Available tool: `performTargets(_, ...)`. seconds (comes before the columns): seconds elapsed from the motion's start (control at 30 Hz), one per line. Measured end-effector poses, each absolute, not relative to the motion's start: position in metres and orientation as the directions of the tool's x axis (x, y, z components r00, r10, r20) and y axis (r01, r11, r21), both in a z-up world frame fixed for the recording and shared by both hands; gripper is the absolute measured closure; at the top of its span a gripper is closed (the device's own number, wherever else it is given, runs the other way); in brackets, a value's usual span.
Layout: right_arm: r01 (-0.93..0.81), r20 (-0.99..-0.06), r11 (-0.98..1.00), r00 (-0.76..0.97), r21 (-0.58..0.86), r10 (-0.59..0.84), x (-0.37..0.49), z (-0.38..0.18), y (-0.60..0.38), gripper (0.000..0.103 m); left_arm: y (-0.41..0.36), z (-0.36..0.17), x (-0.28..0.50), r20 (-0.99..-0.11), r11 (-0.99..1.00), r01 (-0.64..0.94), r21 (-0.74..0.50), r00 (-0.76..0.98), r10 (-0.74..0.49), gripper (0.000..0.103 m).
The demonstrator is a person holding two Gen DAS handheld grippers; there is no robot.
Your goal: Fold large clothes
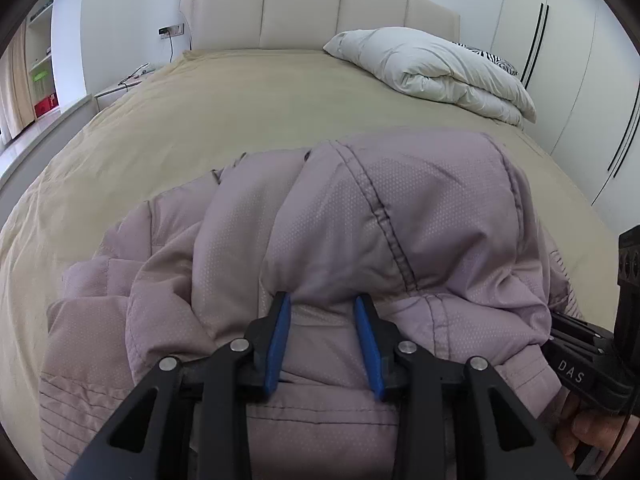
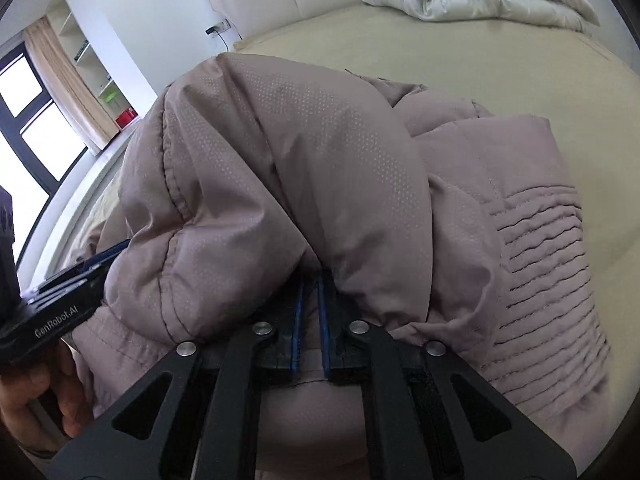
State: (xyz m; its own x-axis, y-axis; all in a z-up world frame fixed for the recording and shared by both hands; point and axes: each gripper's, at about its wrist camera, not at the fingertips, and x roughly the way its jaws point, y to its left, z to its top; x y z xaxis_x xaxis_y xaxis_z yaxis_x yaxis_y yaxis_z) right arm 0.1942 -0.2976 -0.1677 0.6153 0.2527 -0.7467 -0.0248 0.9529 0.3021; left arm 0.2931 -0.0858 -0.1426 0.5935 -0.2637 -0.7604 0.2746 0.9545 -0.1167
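Note:
A mauve padded jacket [image 1: 360,216] lies bunched on the near part of a tan bed [image 1: 240,104]; it also fills the right wrist view [image 2: 300,152]. My left gripper [image 1: 322,300] is shut on a thick fold of the jacket, its blue pads held apart by the padding. My right gripper [image 2: 311,280] is shut on another fold, its pads nearly together. The right gripper also shows at the right edge of the left wrist view [image 1: 580,356], the left gripper at the left edge of the right wrist view [image 2: 68,280]. Both hold the same raised fold above the jacket's lower layer.
A folded white duvet [image 1: 436,68] lies at the bed's far right, by the beige headboard [image 1: 320,12]. White wardrobe doors [image 1: 560,60] stand on the right. A bedside table [image 1: 120,88], shelves and a window [image 2: 28,128] are on the left. Bare bedspread lies beyond the jacket.

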Motion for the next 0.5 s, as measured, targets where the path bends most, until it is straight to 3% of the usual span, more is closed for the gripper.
performTargets(0.23, -0.053, -0.798, 0.967, 0.556, 0.248, 0.235, 0.193, -0.156, -0.289, 0.098, -0.076, -0.156, 0.297, -0.763, 0.936, 0.309, -0.168, 0.561, -0.321, 0.066)
performTargets(0.4, -0.035, -0.616, 0.929, 0.739, 0.369, 0.273, 0.177, -0.080, -0.315, 0.095, -0.066, -0.147, 0.286, -0.741, 0.938, 0.277, -0.207, 0.582, -0.335, 0.066)
performTargets(0.5, -0.080, -0.608, 0.936, 0.740, 0.343, 0.286, 0.210, -0.067, -0.305, 0.095, -0.066, -0.148, 0.284, -0.741, 0.940, 0.274, -0.202, 0.586, -0.330, 0.066)
